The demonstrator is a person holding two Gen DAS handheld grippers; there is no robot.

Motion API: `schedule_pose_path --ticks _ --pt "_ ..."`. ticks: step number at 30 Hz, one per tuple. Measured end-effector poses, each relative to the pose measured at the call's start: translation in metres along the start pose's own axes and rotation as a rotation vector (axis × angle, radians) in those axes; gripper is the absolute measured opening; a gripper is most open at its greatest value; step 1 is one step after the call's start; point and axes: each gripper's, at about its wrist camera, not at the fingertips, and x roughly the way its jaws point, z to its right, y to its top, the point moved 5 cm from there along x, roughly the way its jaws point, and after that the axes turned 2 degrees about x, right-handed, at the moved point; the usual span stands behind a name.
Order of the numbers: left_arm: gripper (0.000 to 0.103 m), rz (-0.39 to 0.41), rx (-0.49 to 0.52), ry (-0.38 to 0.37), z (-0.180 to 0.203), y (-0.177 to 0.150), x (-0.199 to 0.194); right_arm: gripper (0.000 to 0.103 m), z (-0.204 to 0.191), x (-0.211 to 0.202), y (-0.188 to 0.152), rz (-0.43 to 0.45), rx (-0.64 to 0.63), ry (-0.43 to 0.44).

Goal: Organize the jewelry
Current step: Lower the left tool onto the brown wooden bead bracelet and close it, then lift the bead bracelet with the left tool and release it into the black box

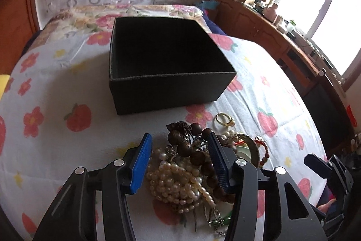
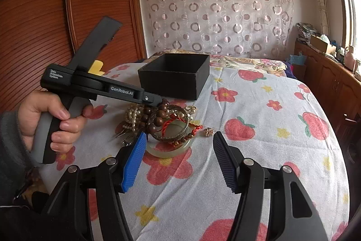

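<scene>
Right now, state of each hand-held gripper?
Left hand-held gripper: half closed around the pearl and wooden bead strands in the jewelry pile; cannot tell whether the pads grip.
Right hand-held gripper: open, holding nothing.

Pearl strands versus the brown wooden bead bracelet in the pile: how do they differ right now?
The pearl strands are cream, small-beaded and bunched in a heap; the brown wooden bead bracelet is dark, with far larger beads, and drapes across the top of the pearls. Both lie tangled in one pile on the floral bedspread, between the left gripper fingers, outside the black box.
</scene>
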Motion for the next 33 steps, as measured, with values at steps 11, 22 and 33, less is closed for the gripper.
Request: schedule_pose_path --ticks 11,22,33 --pt "0.011 0.067 0.035 -0.015 0.002 0.007 -0.014 0.064 0.004 -0.002 0.0 0.001 0.005 -0.011" --pt "0.011 0.174 0.112 -0.032 0.032 0.015 -0.057 0.064 0.008 -0.001 0.002 0.001 -0.011 -0.021" --pt "0.011 0.292 0.132 -0.04 0.045 0.031 -0.111 0.04 0.012 0.03 0.021 -0.088 -0.101 0.021"
